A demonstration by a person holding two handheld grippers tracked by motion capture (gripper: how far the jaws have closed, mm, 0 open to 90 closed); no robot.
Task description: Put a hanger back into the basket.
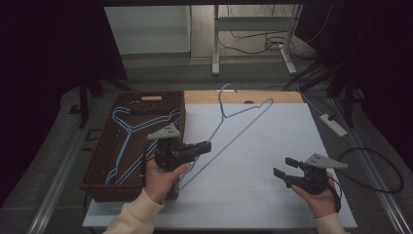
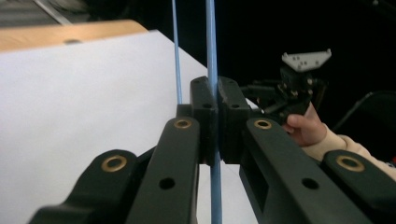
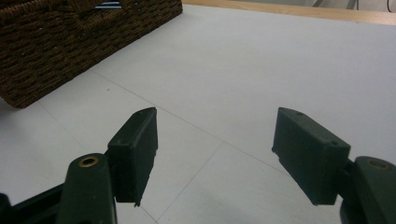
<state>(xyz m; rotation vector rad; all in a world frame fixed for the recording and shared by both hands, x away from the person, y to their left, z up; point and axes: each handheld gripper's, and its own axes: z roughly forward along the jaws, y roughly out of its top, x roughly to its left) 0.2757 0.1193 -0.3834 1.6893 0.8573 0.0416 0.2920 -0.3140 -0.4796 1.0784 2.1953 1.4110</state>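
One thin wire of the blue hanger point(image 1: 234, 127) sits pinched in the left gripper point(image 1: 207, 146); it may pivot or slip. Right gripper point(image 1: 284, 166) gapes empty, no help near the basket point(image 1: 97, 168).

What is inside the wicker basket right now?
The wicker basket holds blue wire hangers, at least two, lying flat and overlapping. The exact count and the basket floor under them cannot be made out; the left gripper and its hand cover the near right corner.

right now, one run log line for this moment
left hand-held gripper: shut on blue wire hanger | right hand-held gripper: open, nothing between jaws | wicker basket: holds more hangers
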